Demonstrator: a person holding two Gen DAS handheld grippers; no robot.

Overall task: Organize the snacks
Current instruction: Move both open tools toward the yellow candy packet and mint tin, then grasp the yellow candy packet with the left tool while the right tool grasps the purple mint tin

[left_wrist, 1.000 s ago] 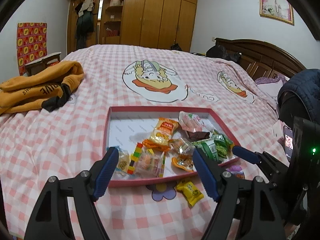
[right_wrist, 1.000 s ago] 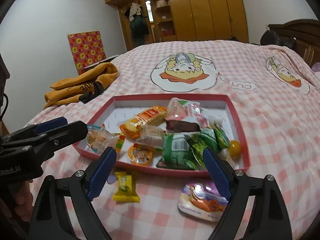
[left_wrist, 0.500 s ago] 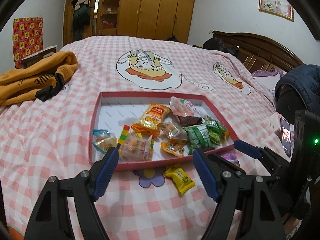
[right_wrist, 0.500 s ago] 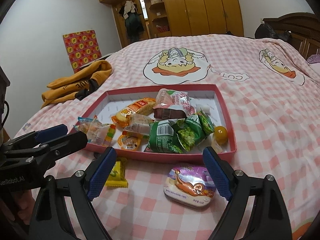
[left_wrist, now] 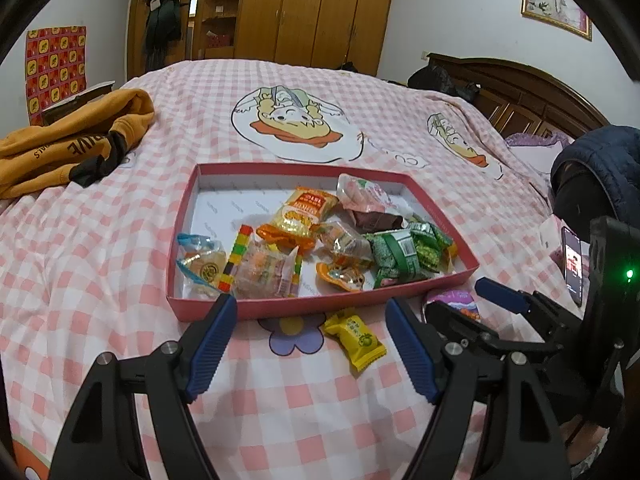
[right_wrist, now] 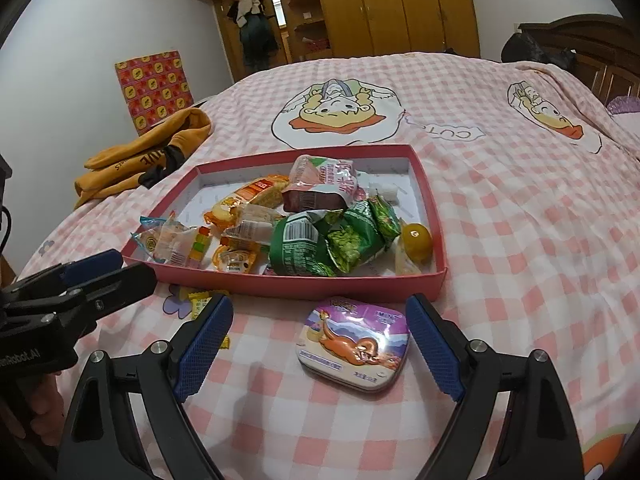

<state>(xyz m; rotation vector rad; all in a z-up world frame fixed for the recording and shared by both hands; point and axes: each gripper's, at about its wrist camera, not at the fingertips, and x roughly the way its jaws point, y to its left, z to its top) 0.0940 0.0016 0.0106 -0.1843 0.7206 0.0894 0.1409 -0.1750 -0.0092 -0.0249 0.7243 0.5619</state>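
Note:
A shallow red tray (left_wrist: 280, 307) (right_wrist: 304, 282) lies on the pink checked bed, holding several wrapped snacks, among them green packets (right_wrist: 320, 240) and an orange packet (left_wrist: 304, 210). On the bedspread in front of the tray lie a yellow candy (left_wrist: 356, 338) and a purple tin (right_wrist: 356, 346). My left gripper (left_wrist: 310, 348) is open, its fingers either side of the yellow candy and slightly short of it. My right gripper (right_wrist: 320, 340) is open with the purple tin between its fingers. Nothing is held.
An orange hoodie (left_wrist: 68, 140) is bunched on the bed at the far left. A dark jacket (left_wrist: 596, 176) and a phone (left_wrist: 573, 264) sit at the right edge. Wooden wardrobes (left_wrist: 312, 16) and a headboard (left_wrist: 520, 92) stand beyond the bed.
Both grippers have pulled back and lowered toward the bed's near edge. The yellow candy and the purple tin now sit between their open fingers; the tray looks farther off.

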